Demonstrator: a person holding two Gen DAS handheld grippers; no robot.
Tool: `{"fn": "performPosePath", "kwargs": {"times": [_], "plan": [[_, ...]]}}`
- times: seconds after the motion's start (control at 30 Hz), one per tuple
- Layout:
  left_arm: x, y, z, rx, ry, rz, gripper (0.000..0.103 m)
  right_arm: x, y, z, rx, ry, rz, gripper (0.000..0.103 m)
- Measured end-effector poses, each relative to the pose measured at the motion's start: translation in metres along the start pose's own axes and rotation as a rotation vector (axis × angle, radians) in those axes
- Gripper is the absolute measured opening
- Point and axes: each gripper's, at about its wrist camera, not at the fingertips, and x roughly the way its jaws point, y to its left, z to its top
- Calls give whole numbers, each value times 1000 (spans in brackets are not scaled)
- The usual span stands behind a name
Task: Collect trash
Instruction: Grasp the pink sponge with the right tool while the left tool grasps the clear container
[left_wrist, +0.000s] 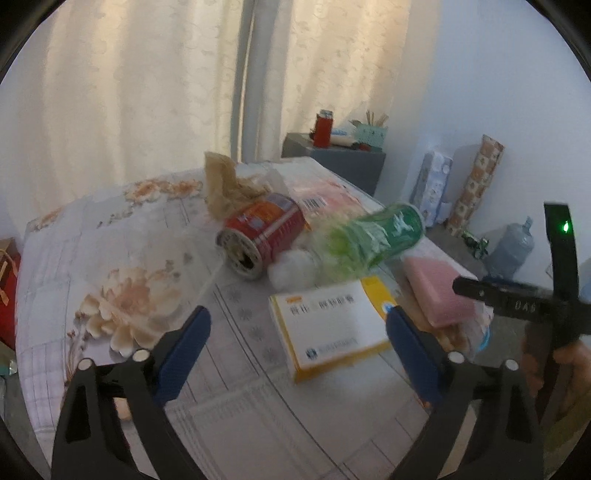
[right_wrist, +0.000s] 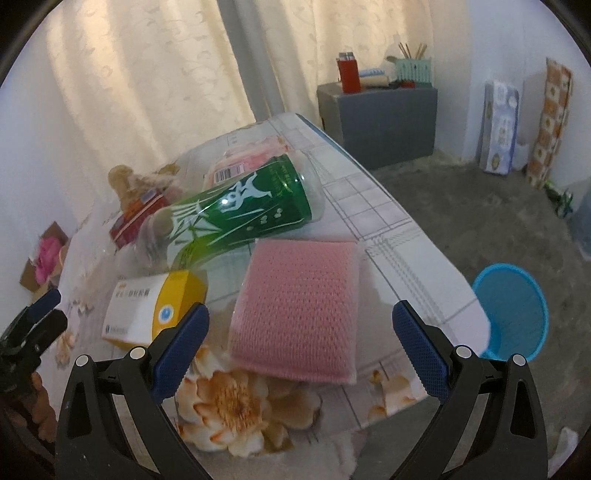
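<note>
Trash lies on a floral-cloth table: a red can on its side, a crumpled brown paper, a green plastic bottle on its side, white cotton wads, a white and yellow medicine box and a pink sponge. My left gripper is open above the table, just before the medicine box. My right gripper is open with the pink sponge between and ahead of its fingers. The bottle and box also show in the right wrist view.
A blue waste basket stands on the floor right of the table. A grey cabinet with a red container stands by the curtain. Boxes and a water jug line the wall. The table's right edge is near the sponge.
</note>
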Motion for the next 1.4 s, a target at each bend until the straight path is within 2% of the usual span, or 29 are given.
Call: {"fn": "performPosePath", "kwargs": {"times": [0.07,0.13,0.23,0.3,0.33,0.4,0.47,0.53,0.6,0.67,0.77,0.97,1.13,1.2,1.27,1.4], "plan": [[-3,9,5,-9,-19,41,85,5,-2,3,19,10,8,95],[-5,25,12,-37,-35,114,80,10,-6,6,37,22,18,95],[-2,67,21,-154,-1,242,71,12,-6,10,54,31,33,95],[3,98,22,-269,47,290,64,12,-5,11,54,32,38,95],[7,112,22,-327,78,293,64,12,-3,12,49,33,38,95],[17,139,20,-423,138,296,57,13,0,12,38,35,40,95],[27,155,19,-477,174,290,51,17,2,13,33,38,38,95],[36,167,16,-526,199,271,41,19,5,11,22,48,32,95],[41,168,13,-537,212,263,26,22,6,11,11,56,24,95],[43,169,11,-542,212,259,18,26,9,10,1,67,14,95],[41,166,10,-521,199,268,12,31,11,11,-10,76,-7,95],[20,169,3,-498,190,220,4,33,15,7,-12,93,-33,95],[6,161,-6,-376,243,165,4,29,18,-5,-27,108,-55,95],[1,157,-11,-342,265,159,5,28,17,-8,-24,111,-66,95],[-2,159,-16,-351,270,145,5,29,15,-9,-13,114,-77,95],[-8,164,-26,-418,262,120,17,29,16,-8,-8,107,-90,95]]}}
